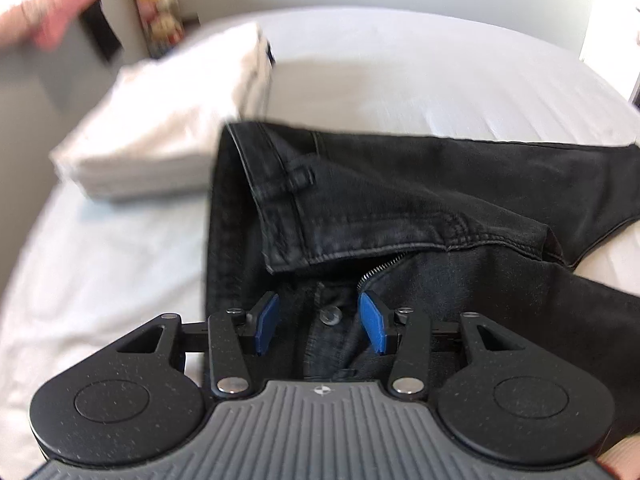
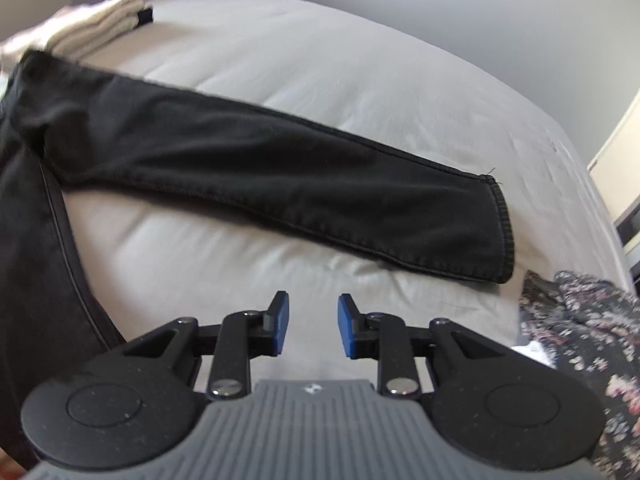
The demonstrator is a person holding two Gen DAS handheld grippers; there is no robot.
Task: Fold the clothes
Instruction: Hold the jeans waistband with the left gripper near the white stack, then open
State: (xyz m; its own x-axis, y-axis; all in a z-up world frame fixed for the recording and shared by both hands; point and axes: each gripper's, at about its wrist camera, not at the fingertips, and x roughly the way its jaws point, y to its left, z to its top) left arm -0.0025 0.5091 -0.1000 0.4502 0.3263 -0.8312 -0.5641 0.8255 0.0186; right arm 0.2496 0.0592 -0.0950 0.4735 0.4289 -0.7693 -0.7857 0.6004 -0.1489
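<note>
Black jeans (image 2: 248, 176) are laid across the bed (image 2: 360, 80), waist toward the white stack (image 1: 160, 128), one leg stretched lengthwise toward the opposite edge. The left gripper (image 1: 320, 320) is held spread over the open fly, the right gripper (image 2: 313, 326) spread above bare sheet.

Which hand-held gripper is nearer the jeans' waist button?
Left. The left hand-held gripper is open right over the button. The right hand-held gripper is open over bare sheet, below the leg.

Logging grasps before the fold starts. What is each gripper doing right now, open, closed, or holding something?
Left gripper: open, poised over the black jeans at the waistband button, gripping nothing.
Right gripper: open, empty, above the bed sheet.
</note>
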